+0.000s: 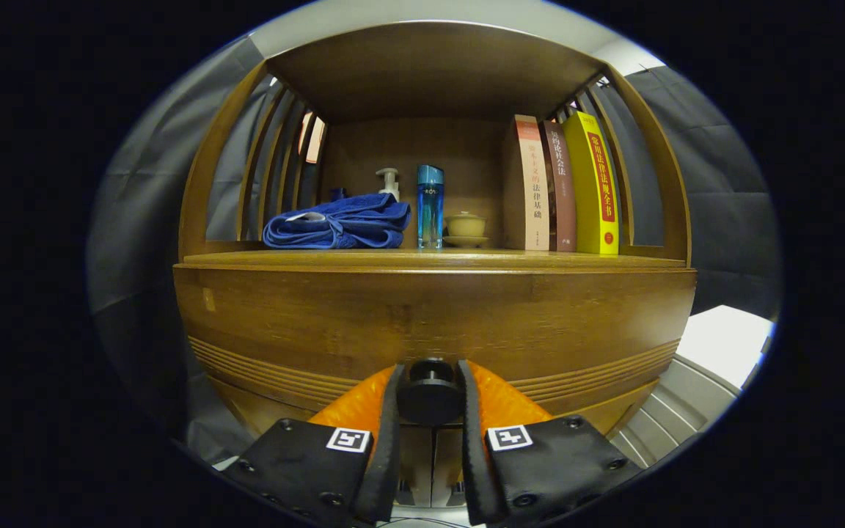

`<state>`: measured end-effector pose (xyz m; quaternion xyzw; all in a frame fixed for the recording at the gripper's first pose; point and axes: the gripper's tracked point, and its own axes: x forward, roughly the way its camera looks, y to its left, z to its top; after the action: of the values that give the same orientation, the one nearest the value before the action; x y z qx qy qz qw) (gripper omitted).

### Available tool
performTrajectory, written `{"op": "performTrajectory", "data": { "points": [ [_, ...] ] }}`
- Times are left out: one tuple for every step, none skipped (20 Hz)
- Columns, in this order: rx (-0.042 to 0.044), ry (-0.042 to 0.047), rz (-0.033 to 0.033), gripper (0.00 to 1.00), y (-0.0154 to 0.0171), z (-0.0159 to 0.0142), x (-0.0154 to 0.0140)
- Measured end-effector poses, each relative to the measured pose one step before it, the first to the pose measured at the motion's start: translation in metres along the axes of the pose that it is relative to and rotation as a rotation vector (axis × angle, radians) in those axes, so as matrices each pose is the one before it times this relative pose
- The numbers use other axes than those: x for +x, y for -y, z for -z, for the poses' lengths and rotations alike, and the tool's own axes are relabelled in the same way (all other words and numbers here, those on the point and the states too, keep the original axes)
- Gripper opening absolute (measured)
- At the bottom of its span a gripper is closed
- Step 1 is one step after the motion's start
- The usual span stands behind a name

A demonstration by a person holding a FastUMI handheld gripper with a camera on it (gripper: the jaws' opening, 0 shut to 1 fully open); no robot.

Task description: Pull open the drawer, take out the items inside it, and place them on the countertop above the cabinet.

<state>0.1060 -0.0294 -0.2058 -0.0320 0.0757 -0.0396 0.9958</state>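
Gripper clamps both fingers on the round knob of the drawer, just beneath the countertop, gripped there, seemingly, for pulling it open.

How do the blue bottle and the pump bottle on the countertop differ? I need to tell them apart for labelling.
The blue bottle is clear blue with a flat cap; the pump bottle is pale with a pump nozzle. The blue bottle stands in full view beside the small lidded cup; the pump bottle is half hidden behind the folded blue towel. Both stand upright on the countertop. The gripper grips the drawer knob.
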Motion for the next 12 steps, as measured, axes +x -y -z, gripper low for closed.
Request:
{"op": "performTrajectory", "data": {
  "points": [
    [0.00031, -0.00190, 0.00210, 0.45, 0.00098, 0.00017, -0.00151],
    [0.00431, -0.00635, 0.00057, 0.45, -0.00022, 0.00069, -0.00175],
    [0.00726, -0.00507, -0.00131, 0.45, -0.00079, 0.00007, -0.00345],
    [0.00700, -0.00102, -0.00278, 0.45, -0.00007, 0.00025, -0.00331],
    [0.00523, -0.00262, -0.00370, 0.45, 0.00008, -0.00016, -0.00439],
    [0.00414, 0.00100, 0.00036, 0.45, -0.00002, -0.00040, -0.00467],
    [0.00009, -0.00536, -0.00011, 0.45, 0.00042, -0.00023, -0.00529],
    [0.00011, -0.00308, 0.00090, 0.45, 0.00008, -0.00023, -0.00528],
    [0.00102, -0.00513, 0.00003, 0.45, 0.00022, 0.00051, -0.00612],
    [-0.00166, 0.00010, -0.00156, 0.45, -0.00081, -0.00081, -0.00556],
    [-0.00577, -0.00138, -0.00382, 0.45, -0.00042, -0.00067, -0.00633],
    [-0.00350, -0.00064, -0.00293, 0.45, -0.00030, -0.00043, -0.00608]
  ]
}}
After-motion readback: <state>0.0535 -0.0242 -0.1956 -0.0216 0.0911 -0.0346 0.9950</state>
